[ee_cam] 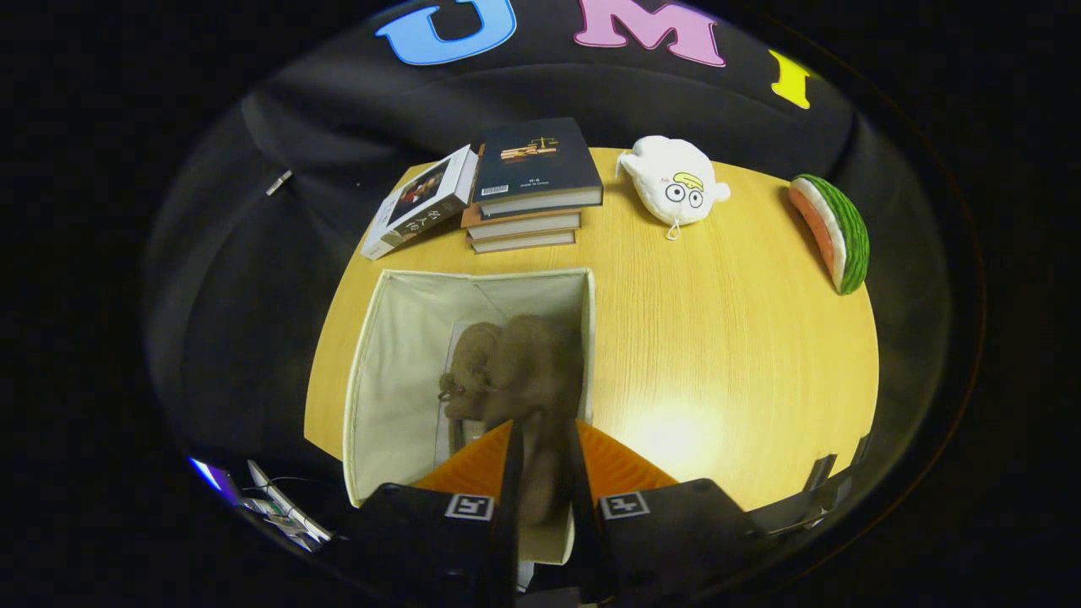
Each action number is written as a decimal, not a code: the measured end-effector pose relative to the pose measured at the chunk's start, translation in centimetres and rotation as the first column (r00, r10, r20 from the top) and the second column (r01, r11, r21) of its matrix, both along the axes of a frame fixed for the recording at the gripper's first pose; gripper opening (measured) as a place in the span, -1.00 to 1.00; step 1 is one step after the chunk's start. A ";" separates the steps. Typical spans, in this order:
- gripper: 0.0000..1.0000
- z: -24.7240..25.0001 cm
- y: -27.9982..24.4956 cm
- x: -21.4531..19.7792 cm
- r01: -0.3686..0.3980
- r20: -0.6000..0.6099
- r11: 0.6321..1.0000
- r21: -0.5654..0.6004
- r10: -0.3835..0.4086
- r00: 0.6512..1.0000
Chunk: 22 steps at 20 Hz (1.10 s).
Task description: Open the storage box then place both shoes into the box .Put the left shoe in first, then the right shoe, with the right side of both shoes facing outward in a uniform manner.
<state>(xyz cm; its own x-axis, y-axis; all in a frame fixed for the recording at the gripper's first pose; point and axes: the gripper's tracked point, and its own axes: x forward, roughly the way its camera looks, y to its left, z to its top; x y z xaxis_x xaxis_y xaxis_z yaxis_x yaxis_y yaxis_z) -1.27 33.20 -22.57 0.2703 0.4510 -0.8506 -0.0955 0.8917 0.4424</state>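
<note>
Two brown suede shoes (pixel 515 371) I see inside open cream fabric storage box (pixel 380 371) on wooden desk (pixel 718 355) | nearer shoe sits between my tongs (pixel 542 439) | tongs narrowed, clamped on it

Round wooden table (pixel 726 338), pale grain, glare spot at 6 o'clock near its front edge. Black cloth wall (pixel 338 110) behind, folds visible. Book stack (pixel 532 198) at 12 o'clock; white plush (pixel 676 186) at 1; watermelon-slice plush (pixel 832 228) at 2.
</note>
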 end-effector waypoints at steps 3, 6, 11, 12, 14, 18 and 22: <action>0.46 0.3 0.4 -0.5 -0.040 0.002 0.999 0.029 0.040 0.999; 0.89 0.4 0.5 -0.7 -0.041 0.020 0.998 0.037 0.041 0.999; 0.90 1.2 0.3 -0.2 -0.020 0.053 0.997 0.070 0.016 0.998; 0.91 1.5 0.2 0.2 -0.008 0.075 0.996 0.084 0.002 0.997; 0.95 2.4 -0.5 1.4 0.017 0.131 0.994 0.104 -0.031 0.991; 0.95 3.5 -2.8 3.2 0.057 0.217 0.991 0.120 -0.082 0.973; 0.98 4.1 -6.4 4.6 0.071 0.317 0.991 0.117 -0.105 0.943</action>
